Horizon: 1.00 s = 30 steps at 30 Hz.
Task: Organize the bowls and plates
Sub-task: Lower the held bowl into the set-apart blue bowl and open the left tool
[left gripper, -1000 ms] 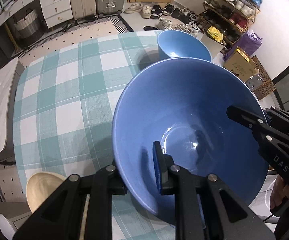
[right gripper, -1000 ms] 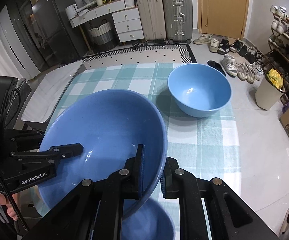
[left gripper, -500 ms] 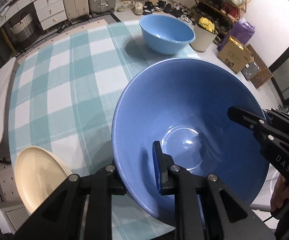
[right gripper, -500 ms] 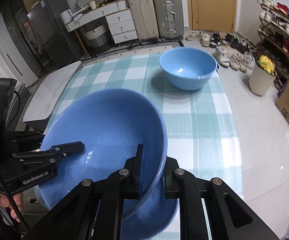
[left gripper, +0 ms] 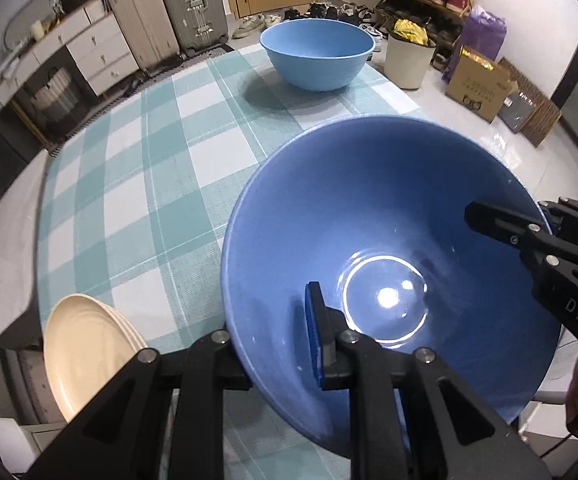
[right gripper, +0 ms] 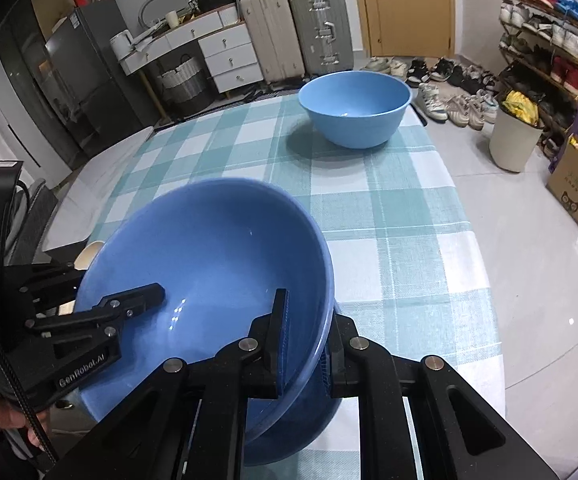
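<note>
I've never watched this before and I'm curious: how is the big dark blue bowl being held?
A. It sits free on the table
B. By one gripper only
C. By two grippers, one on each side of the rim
C: the left gripper and right gripper each clamp the rim of the dark blue bowl on opposite sides.

Checked tablecloth [left gripper: 129, 208], two suitcases [right gripper: 297, 32], shoe rack [right gripper: 545, 48], white bin [right gripper: 513, 140], perhaps a fridge [right gripper: 85, 68]
</note>
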{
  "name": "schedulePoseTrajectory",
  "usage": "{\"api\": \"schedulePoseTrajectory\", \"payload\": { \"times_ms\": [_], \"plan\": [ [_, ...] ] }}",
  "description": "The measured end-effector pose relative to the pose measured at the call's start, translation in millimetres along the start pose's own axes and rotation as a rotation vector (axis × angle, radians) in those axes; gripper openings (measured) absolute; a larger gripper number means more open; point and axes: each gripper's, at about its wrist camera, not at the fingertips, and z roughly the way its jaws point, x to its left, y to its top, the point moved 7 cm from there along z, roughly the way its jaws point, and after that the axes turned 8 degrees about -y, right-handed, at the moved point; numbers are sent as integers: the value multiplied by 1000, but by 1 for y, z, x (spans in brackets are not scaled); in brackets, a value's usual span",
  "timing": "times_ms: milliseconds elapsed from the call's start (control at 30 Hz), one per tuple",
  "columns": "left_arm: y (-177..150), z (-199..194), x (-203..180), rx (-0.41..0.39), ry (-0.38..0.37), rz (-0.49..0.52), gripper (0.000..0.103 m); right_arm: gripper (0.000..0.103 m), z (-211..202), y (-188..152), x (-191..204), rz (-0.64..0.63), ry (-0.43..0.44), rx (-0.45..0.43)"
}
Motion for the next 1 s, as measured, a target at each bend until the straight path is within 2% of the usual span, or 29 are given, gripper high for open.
{"api": "schedulePoseTrajectory", "payload": {
  "times_ms": [400, 567, 667, 800, 1000],
  "plan": [
    [-14, 9, -9, -43, 91, 62, 17, 13, 8, -20, -3, -55, -60, -45],
    [-17, 12, -7, -39, 87, 49, 17, 14, 12, -25, -3, -50, -52, -52],
    [-21, 16, -7, -35, 111, 65, 18, 14, 13, -27, -3, -46, -44, -56],
    [-23, 19, -7, -25, 100, 46, 20, 14, 15, -30, -2, -68, -80, -74],
    [-25, 20, -9, -33, 113, 57, 23, 14, 15, -29, -4, -61, -80, -83]
  ]
}}
